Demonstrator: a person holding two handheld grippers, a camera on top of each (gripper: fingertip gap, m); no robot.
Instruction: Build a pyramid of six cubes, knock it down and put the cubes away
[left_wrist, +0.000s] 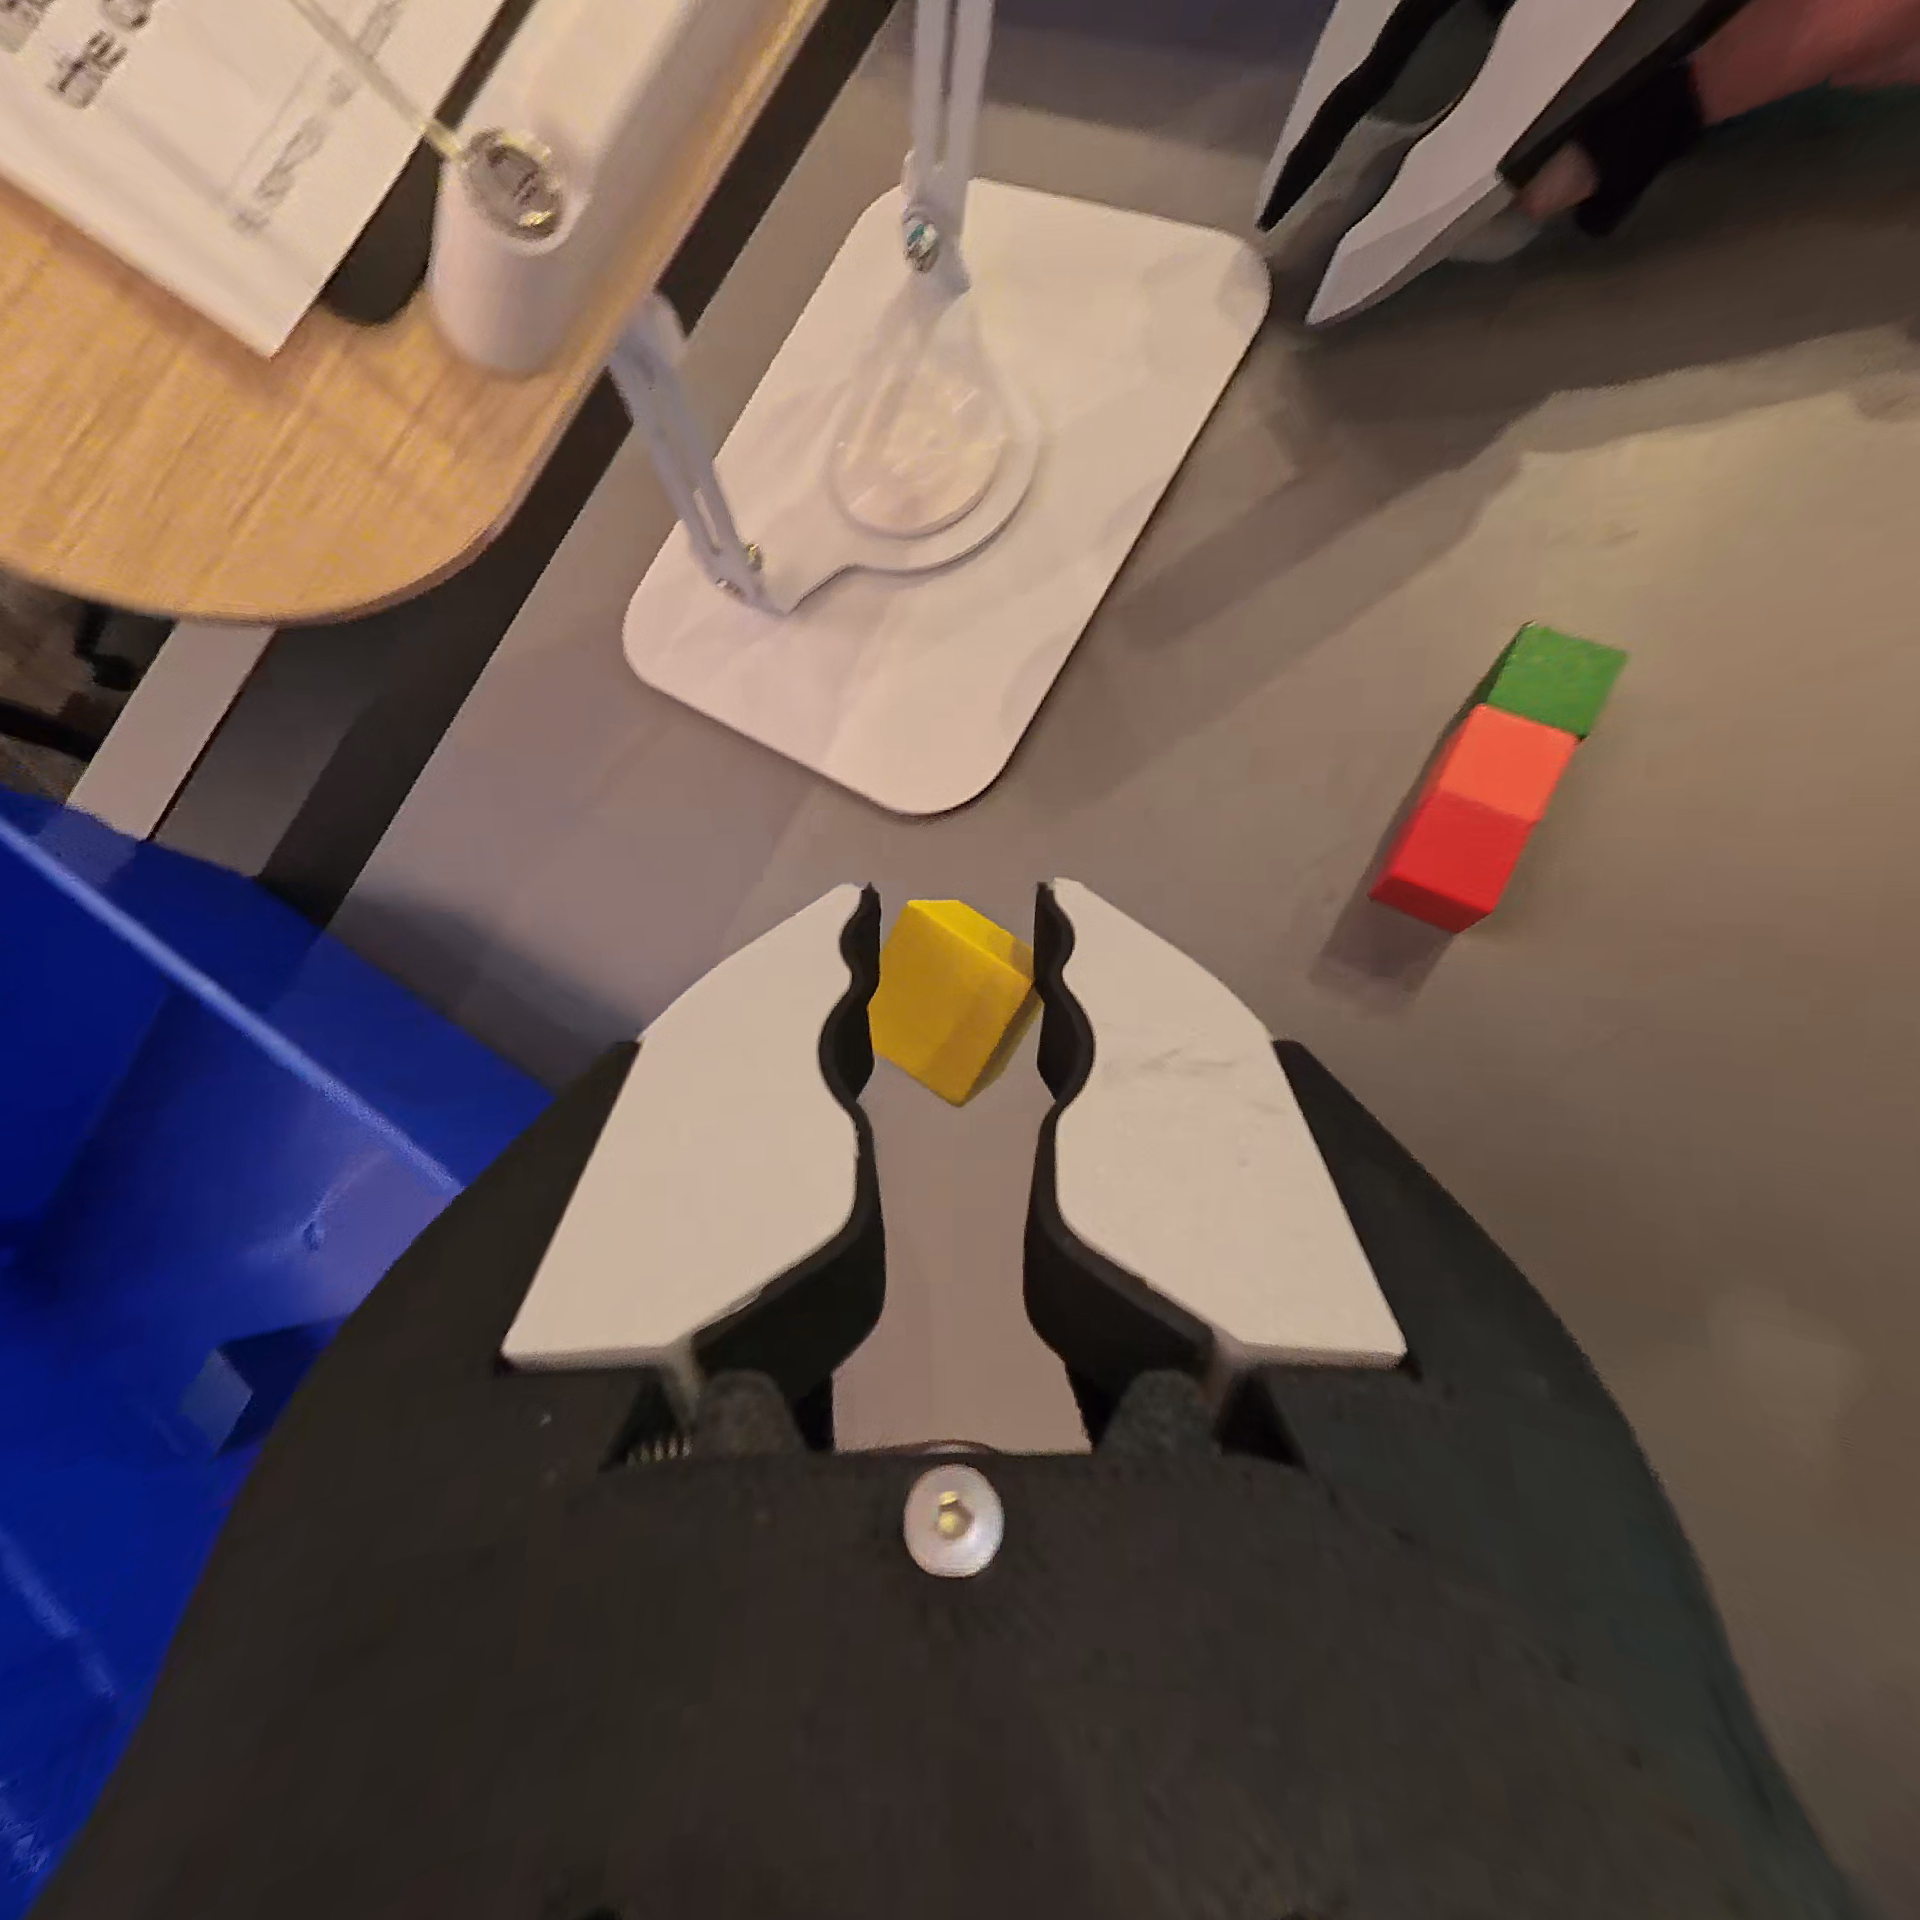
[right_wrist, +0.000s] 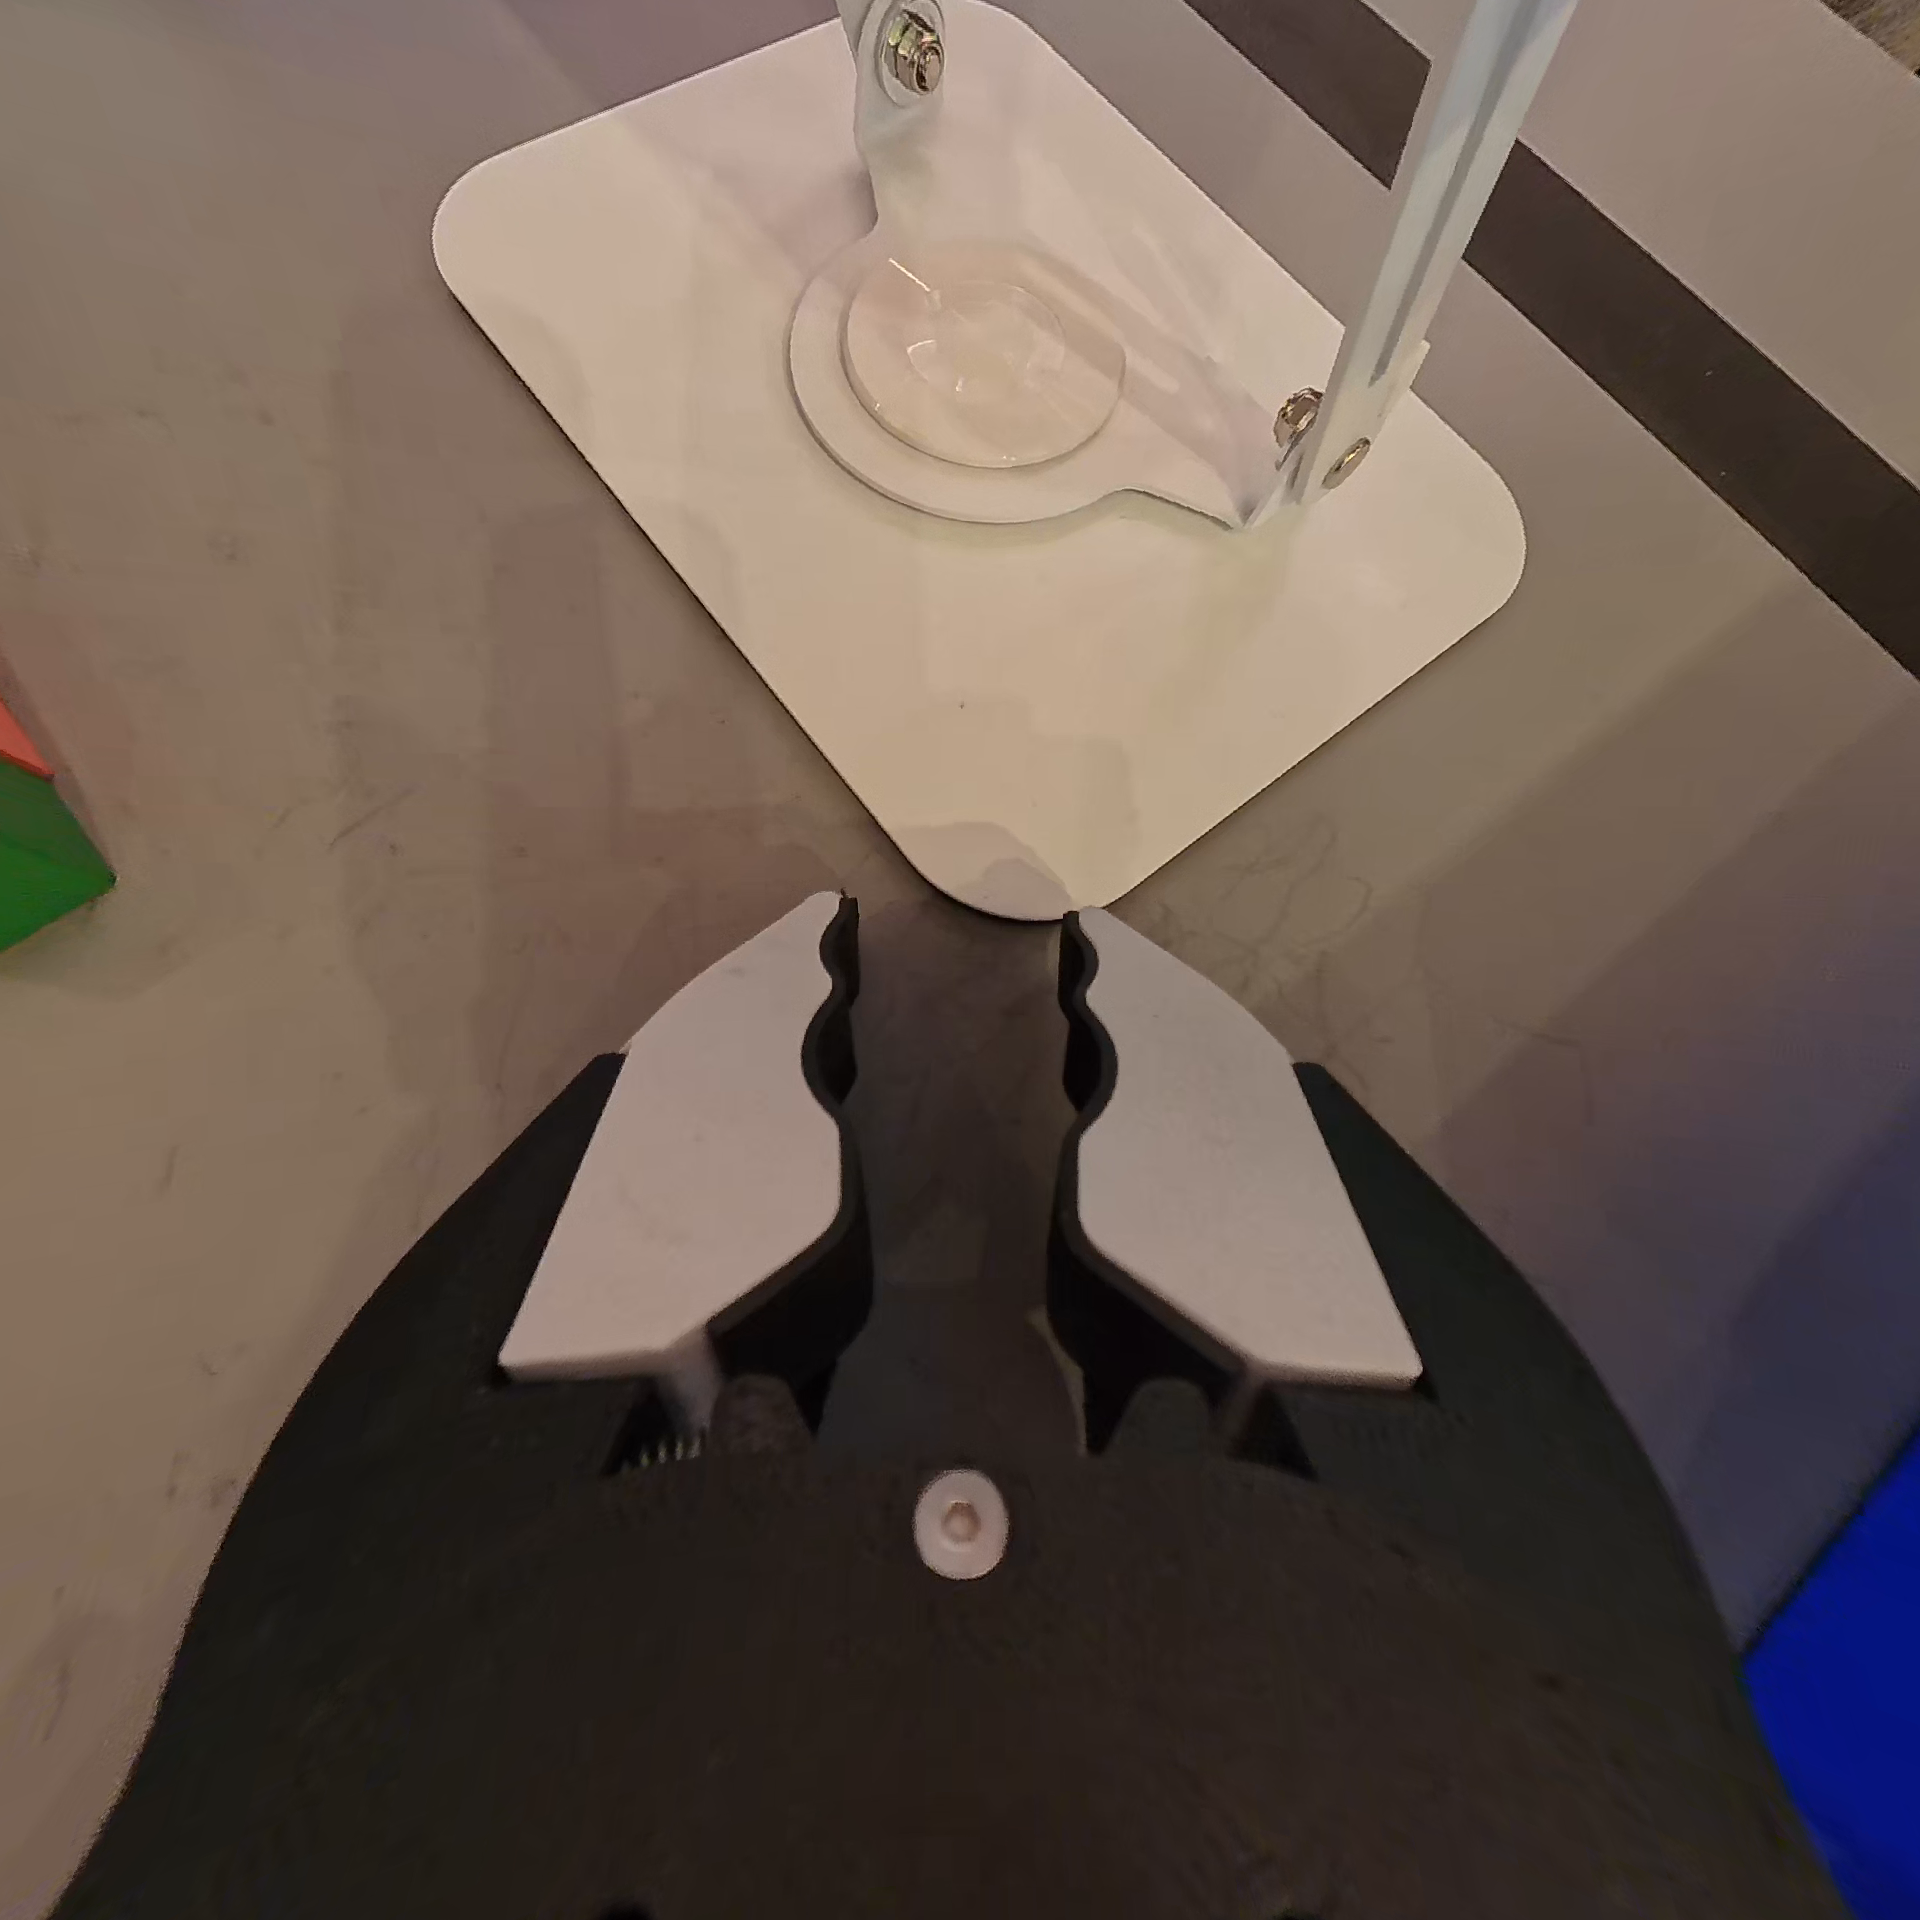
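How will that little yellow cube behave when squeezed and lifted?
The yellow cube looks rigid with flat faces, so it probably won't roll. It sits skewed between the left gripper fingers, so it may twist. It looks small, likely light.

Two downward wrist views, sharing white stand base

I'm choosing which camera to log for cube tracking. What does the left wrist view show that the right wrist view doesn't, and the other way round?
Only the left wrist view: the left gripper shut on a tilted yellow cube, the blue bin's inner wall, a wooden tabletop with papers, and the whole red cube.
Only the right wrist view: the right gripper's open jaws with nothing between them.
Both: the white stand base, the grey table, the green cube.
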